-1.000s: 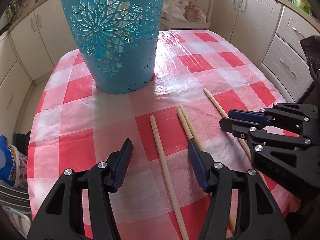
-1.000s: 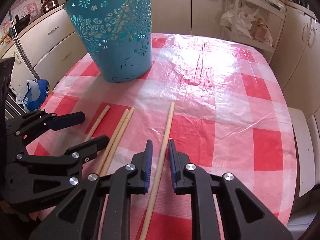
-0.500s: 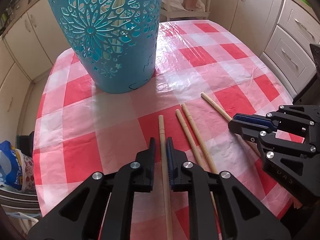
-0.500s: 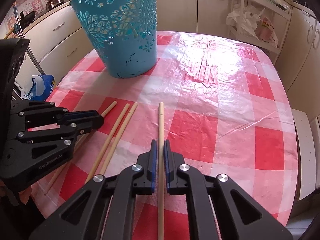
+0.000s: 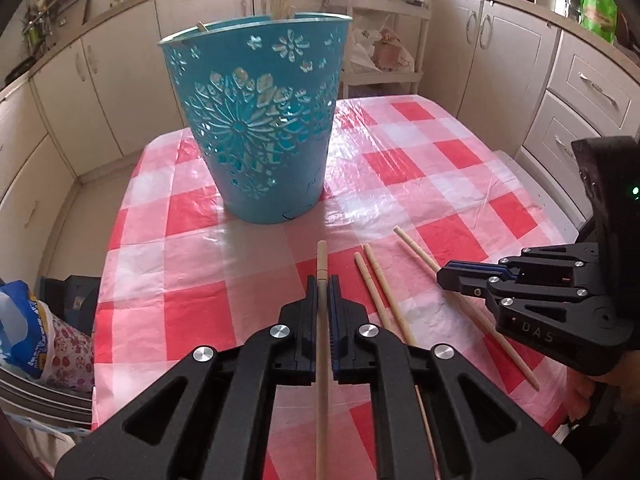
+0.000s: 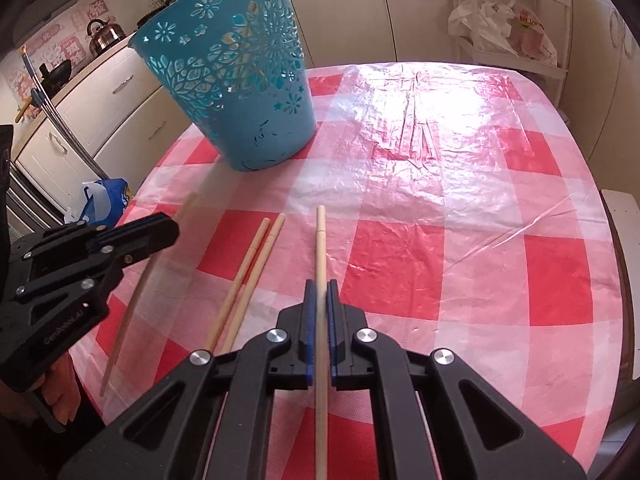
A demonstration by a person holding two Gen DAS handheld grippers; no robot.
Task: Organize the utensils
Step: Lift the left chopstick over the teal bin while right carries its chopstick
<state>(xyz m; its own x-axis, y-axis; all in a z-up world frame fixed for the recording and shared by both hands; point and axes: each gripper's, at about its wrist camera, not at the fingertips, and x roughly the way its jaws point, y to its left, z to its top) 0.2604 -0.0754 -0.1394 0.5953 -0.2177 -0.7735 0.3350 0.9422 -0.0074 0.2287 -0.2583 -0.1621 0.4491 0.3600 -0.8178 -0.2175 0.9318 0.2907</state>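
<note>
My left gripper (image 5: 322, 286) is shut on a wooden chopstick (image 5: 321, 258) and holds it above the checked tablecloth. My right gripper (image 6: 320, 292) is shut on another chopstick (image 6: 320, 240) and also holds it raised. It shows at the right of the left wrist view (image 5: 452, 276); the left gripper shows at the left of the right wrist view (image 6: 170, 228). A pair of chopsticks (image 5: 376, 280) lies on the cloth between them, also in the right wrist view (image 6: 256, 252). A teal cut-out bin (image 5: 256, 128) stands upright beyond, with a stick end at its rim.
The table (image 6: 460, 184) has a red and white plastic cloth. Cream kitchen cabinets (image 5: 516, 44) surround it. A shelf rack with bags (image 6: 508, 28) stands behind the table. A blue bag (image 5: 20, 332) lies on the floor at the left.
My left gripper closed from wide open onto a chopstick and lifted it. My right gripper closed onto its chopstick and raised it. Both views have pulled up and back from the table.
</note>
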